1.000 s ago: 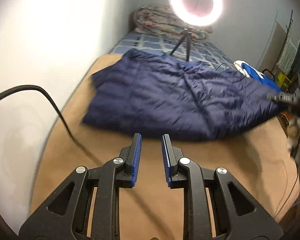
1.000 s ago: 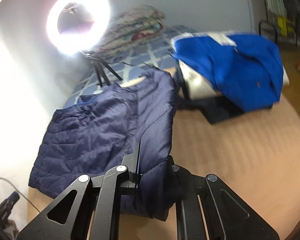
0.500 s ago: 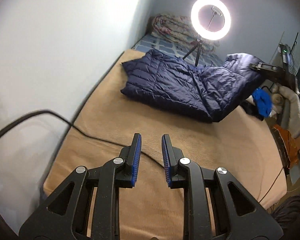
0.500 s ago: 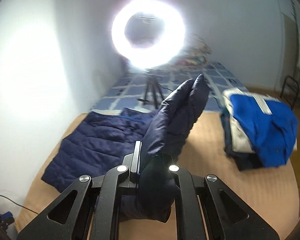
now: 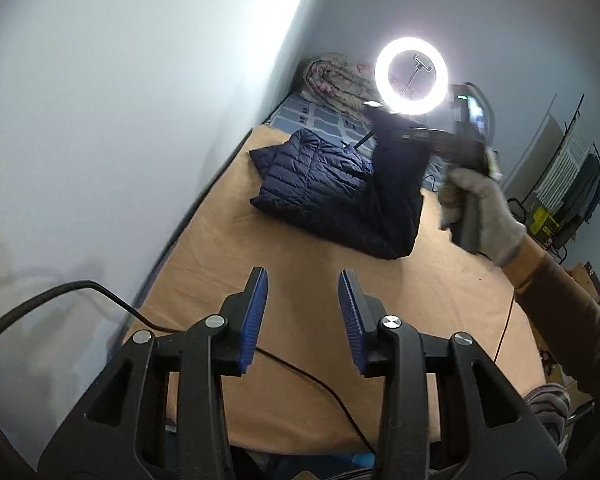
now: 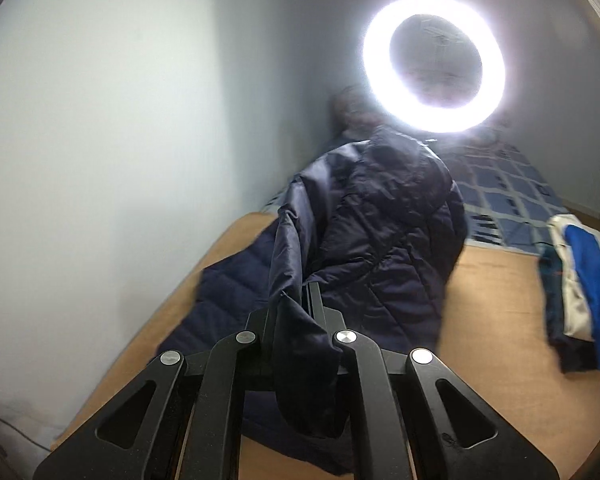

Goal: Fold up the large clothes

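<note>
Left claw (image 5: 303,312): jaws apart and just been widening, nothing between the blue pads, tan bed (image 5: 300,280) beneath.
Right claw (image 6: 305,312): clamped on a fold of the navy puffer jacket (image 6: 380,240), lifting it.
Jacket: rest lies ahead on the bed.
Ring light (image 6: 434,64): beyond the jacket.

No lettering, brand, number or sign can be read anywhere in either view. A yellow box (image 5: 543,221) by the rack at the room's far right carries dark markings, too small and blurred to make out. A small green-lit panel (image 5: 463,97) on the right gripper's (image 5: 384,118) body shows no legible characters.
</note>
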Tool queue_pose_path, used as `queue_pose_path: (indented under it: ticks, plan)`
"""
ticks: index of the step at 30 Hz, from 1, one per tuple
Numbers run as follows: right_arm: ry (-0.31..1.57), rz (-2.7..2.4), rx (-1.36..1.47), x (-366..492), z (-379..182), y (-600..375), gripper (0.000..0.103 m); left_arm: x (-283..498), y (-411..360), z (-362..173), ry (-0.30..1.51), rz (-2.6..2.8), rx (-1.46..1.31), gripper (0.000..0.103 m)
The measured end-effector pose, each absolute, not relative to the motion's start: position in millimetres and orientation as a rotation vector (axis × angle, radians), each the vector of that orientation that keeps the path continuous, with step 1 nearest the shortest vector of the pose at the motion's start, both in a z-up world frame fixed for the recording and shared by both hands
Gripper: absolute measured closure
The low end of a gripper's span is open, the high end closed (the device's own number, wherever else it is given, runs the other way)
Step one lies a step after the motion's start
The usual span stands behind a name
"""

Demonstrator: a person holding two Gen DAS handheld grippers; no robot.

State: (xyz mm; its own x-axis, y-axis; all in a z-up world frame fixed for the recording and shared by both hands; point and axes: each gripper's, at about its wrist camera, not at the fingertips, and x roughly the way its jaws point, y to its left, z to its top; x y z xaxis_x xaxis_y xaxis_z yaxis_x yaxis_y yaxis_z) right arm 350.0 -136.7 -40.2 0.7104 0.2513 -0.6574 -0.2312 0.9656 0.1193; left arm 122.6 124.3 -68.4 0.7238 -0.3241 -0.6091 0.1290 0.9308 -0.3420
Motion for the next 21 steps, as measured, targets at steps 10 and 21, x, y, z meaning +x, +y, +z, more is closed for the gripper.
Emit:
queue_pose_path:
  ticks: [10, 21]
  plan:
    - [0.884, 0.391, -0.025, 376.9, -124.1, -37.3, 0.099, 128.3, 129.0, -87.3, 0.752, -0.203, -0.261, 0.066]
    - [0.976, 0.451, -0.053, 382.1, -191.0, 11.2, 0.099, 141.6, 131.4, -103.7, 0.786, -0.193, -0.258, 0.066]
